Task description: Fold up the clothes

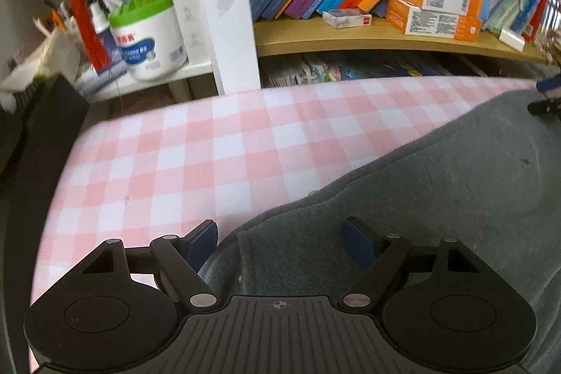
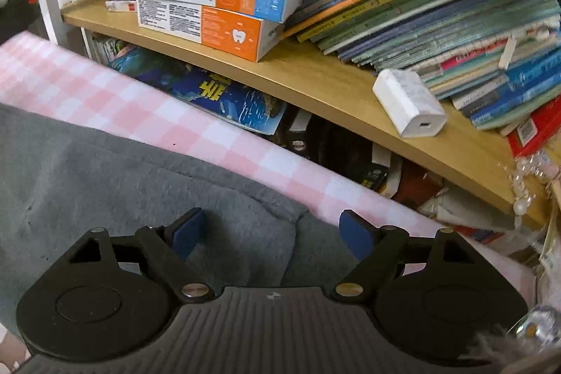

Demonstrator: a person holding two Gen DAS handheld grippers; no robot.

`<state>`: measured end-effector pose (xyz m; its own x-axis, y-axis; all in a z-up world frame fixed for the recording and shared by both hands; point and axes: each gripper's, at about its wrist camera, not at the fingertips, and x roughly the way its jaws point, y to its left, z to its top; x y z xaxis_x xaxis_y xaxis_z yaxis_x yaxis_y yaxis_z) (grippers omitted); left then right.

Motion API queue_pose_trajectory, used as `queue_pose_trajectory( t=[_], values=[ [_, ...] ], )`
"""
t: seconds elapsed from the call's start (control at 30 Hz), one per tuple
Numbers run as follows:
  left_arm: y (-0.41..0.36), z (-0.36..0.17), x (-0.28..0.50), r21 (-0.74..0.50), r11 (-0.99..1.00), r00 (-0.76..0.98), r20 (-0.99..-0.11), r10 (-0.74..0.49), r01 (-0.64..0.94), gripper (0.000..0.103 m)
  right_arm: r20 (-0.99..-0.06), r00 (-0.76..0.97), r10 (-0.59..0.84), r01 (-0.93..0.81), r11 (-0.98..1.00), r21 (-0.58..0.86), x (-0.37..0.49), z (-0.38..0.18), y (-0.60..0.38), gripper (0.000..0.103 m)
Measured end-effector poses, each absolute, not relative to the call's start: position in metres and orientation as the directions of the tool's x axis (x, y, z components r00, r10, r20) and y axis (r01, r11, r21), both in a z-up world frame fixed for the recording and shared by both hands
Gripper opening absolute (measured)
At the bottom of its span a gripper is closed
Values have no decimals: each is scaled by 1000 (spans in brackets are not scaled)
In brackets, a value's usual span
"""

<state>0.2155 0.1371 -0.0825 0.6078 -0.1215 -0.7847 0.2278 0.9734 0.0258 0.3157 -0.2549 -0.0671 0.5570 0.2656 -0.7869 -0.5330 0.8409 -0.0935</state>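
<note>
Grey garment (image 1: 438,184) lies flat on the pink-checked cloth (image 1: 196,156), long axis running side to side between my two grippers. My left gripper (image 1: 280,242) and right gripper (image 2: 271,233) each straddle a corner, jaws wide, gripping nothing. Green-lidded tub (image 1: 149,37) on the shelf: contents hidden.

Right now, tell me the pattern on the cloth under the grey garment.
Pink-and-white checks on the cloth, clearest in the left wrist view.
</note>
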Motion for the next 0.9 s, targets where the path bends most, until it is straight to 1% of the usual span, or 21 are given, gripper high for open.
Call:
queue_pose_trajectory(
  t=[0.07, 0.13, 0.17, 0.2, 0.23, 0.27, 0.3, 0.33, 0.37, 0.4, 0.47, 0.5, 0.57, 0.63, 0.73, 0.9],
  values=[
    [141, -84, 217, -8, 976, 596, -791, -139, 218, 82, -787, 549, 281, -529, 846, -67, 316, -68, -258, 80],
    [143, -84, 219, -27, 976, 585, -797, -152, 216, 80, -788, 537, 301, -534, 845, -41, 316, -68, -260, 68],
    [143, -83, 219, -31, 975, 580, -799, -156, 219, 78, -789, 530, 312, -537, 843, -28, 315, -67, -260, 66],
    [142, -83, 219, -32, 974, 576, -802, -159, 223, 77, -789, 526, 317, -540, 841, -21, 315, -67, -260, 59],
    [142, -82, 219, -34, 973, 572, -804, -162, 227, 75, -791, 524, 317, -543, 840, -23, 314, -65, -259, 50],
    [142, -82, 218, -36, 973, 568, -806, -164, 230, 74, -793, 523, 314, -543, 839, -26, 313, -64, -259, 45],
    [141, -81, 218, -38, 972, 564, -809, -167, 233, 71, -796, 522, 308, -542, 840, -30, 313, -63, -258, 35],
    [141, -81, 217, -41, 970, 560, -811, -172, 238, 68, -798, 521, 303, -541, 840, -35, 312, -61, -258, 26],
    [141, -80, 216, -45, 969, 555, -813, -178, 244, 61, -801, 519, 297, -542, 839, -40, 311, -60, -258, 22],
    [141, -79, 214, -49, 967, 550, -815, -184, 251, 57, -804, 517, 292, -544, 838, -46, 310, -60, -258, 16],
    [140, -76, 212, -47, 962, 537, -822, -190, 268, 38, -804, 524, 280, -544, 837, -63, 306, -57, -257, 13],
    [139, -74, 210, -36, 960, 535, -825, -185, 277, 35, -798, 537, 274, -539, 839, -74, 303, -54, -257, 13],
    [135, -69, 205, 4, 956, 538, -827, -161, 293, 21, -773, 576, 268, -514, 853, -87, 296, -48, -259, 12],
    [131, -65, 201, 44, 950, 542, -829, -137, 308, 15, -742, 615, 268, -484, 871, -87, 285, -40, -261, 12],
    [126, -53, 189, 83, 947, 585, -802, -121, 310, 14, -701, 663, 262, -448, 889, -92, 266, -28, -265, 12],
    [120, -30, 157, 118, 941, 670, -730, -136, 319, 13, -655, 715, 242, -394, 915, -92, 231, -11, -279, 12]
  ],
)
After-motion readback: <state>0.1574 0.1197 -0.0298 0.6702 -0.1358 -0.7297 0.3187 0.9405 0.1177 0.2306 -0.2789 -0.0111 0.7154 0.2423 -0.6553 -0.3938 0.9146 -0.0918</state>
